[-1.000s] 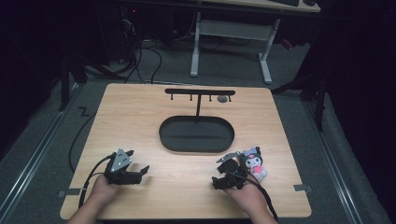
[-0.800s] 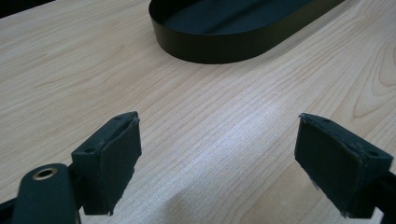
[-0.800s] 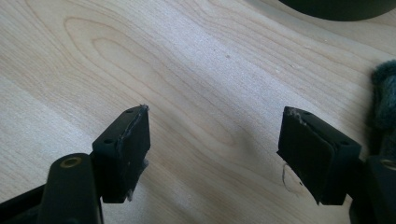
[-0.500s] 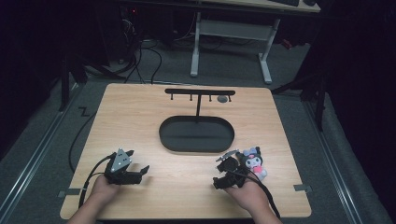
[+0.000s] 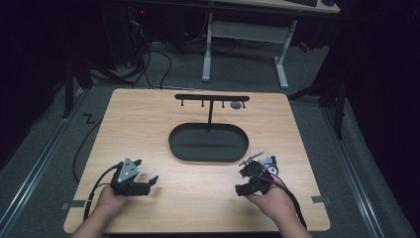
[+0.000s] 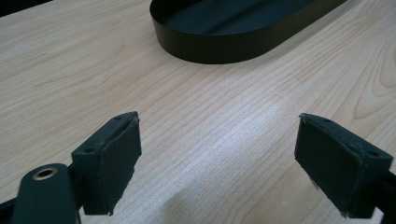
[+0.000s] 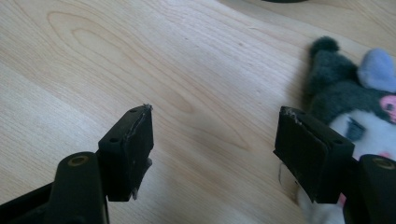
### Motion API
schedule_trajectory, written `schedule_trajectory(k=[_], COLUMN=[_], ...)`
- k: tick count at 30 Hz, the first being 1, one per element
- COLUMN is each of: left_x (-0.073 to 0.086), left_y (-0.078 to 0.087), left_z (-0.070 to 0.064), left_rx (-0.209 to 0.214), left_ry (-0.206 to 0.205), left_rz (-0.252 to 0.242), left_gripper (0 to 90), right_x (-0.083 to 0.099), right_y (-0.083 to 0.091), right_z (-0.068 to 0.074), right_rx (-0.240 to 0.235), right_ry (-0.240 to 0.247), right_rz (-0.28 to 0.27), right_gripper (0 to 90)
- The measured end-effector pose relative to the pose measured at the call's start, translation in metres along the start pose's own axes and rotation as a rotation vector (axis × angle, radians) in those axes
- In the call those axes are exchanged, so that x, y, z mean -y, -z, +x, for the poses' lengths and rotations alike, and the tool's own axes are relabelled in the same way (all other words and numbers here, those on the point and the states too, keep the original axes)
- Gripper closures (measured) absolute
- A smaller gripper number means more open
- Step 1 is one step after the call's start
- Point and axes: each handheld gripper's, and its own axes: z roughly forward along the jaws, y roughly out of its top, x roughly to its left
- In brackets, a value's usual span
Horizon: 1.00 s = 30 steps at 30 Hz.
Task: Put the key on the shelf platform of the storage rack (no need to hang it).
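Right gripper (image 5: 246, 181) jaws wide, nothing between them, sitting low over the table (image 5: 148, 124) near its front right corner. Plush toy (image 5: 267, 165) lies just beside it, on the outer side; in the right gripper view the toy (image 7: 348, 100) sits by the right-hand jaw and partly behind it, not inside the gap. Looks like an approach for a grasp: opening is wide enough for the plush, but the gripper needs to shift toward the toy to centre it first.

Left gripper (image 5: 141, 184) also wide open and empty, parked at the front left, well apart from the toy. Its view shows bare wood between the jaws and the black oval tray (image 6: 243, 28) ahead. Probably just idle, kept out of the way while the right side works.

Tray (image 5: 208, 143) sits mid-table, empty as far as visible, between the grippers and the black hanger rack (image 5: 212, 98) behind it. Likely drop target for the toy: it's the nearest open container, with a short reach from the right side.

Risk: soft body, off-centre pinch may catch only an ear.
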Motion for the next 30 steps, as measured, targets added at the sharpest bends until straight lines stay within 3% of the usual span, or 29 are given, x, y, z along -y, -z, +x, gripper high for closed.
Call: schedule_trajectory(k=[8, 20, 30], left_x=[0.000, 0.000, 0.000], left_y=[0.000, 0.000, 0.000], left_z=[0.000, 0.000, 0.000], left_rx=[-0.001, -0.002, -0.002], left_ry=[0.000, -0.001, -0.001], left_rz=[0.000, 0.000, 0.000], left_gripper=[15.4, 15.4, 15.4], right_x=[0.006, 0.019, 0.029], right_y=[0.011, 0.025, 0.026], right_z=[-0.015, -0.049, -0.063], right_rx=[0.028, 0.061, 0.075], right_ry=[-0.007, -0.115, -0.146], right_rz=[-0.006, -0.027, -0.012], right_gripper=[32.8, 31.3, 29.5])
